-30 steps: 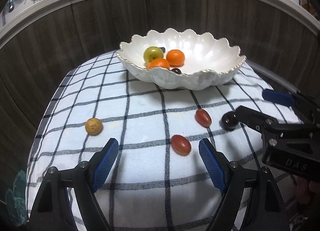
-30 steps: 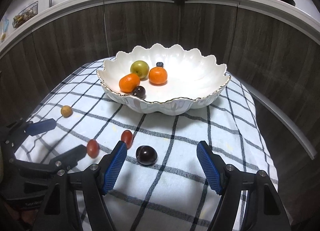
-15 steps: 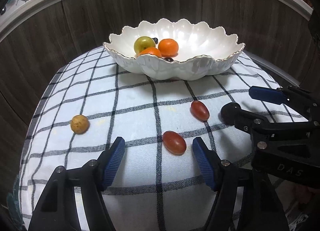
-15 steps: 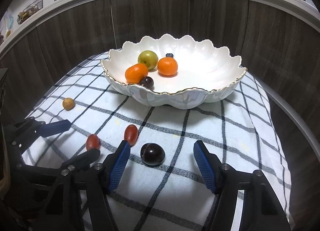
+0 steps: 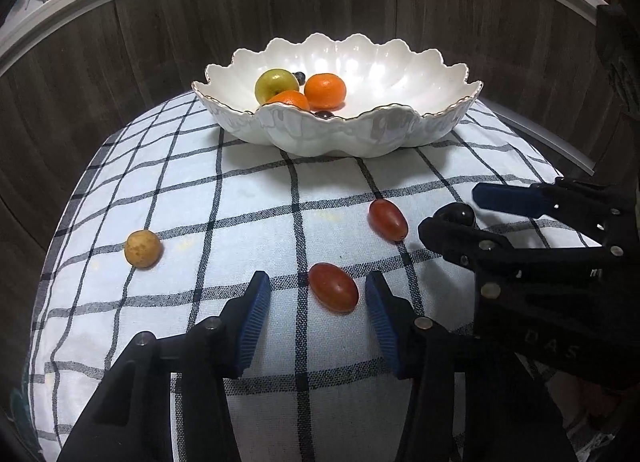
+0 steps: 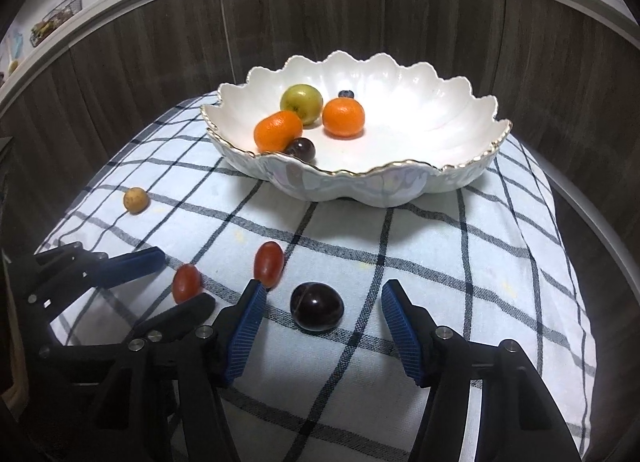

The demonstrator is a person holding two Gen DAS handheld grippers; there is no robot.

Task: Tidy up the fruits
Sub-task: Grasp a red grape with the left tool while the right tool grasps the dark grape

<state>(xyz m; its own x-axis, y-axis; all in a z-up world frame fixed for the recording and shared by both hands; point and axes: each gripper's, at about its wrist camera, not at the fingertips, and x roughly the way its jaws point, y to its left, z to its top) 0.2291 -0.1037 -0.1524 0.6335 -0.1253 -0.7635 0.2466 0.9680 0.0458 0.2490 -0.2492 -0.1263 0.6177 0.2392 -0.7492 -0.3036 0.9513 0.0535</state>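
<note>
While both jaws stood apart, my left gripper (image 5: 316,294) flanked a red grape tomato (image 5: 333,292) on the checked cloth (image 5: 248,197). My right gripper (image 6: 320,316) straddled the dark plum (image 6: 317,311), near the scalloped bowl (image 6: 360,185)

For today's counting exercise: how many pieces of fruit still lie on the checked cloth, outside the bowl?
4. A red grape tomato between the left tool's fingers, another beyond it, a dark plum between the right tool's fingers, and a tan round fruit far left. None seem hidden.

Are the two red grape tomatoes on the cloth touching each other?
Apart. The left wrist view shows checked cloth between the nearer tomato and the farther tomato.
</note>
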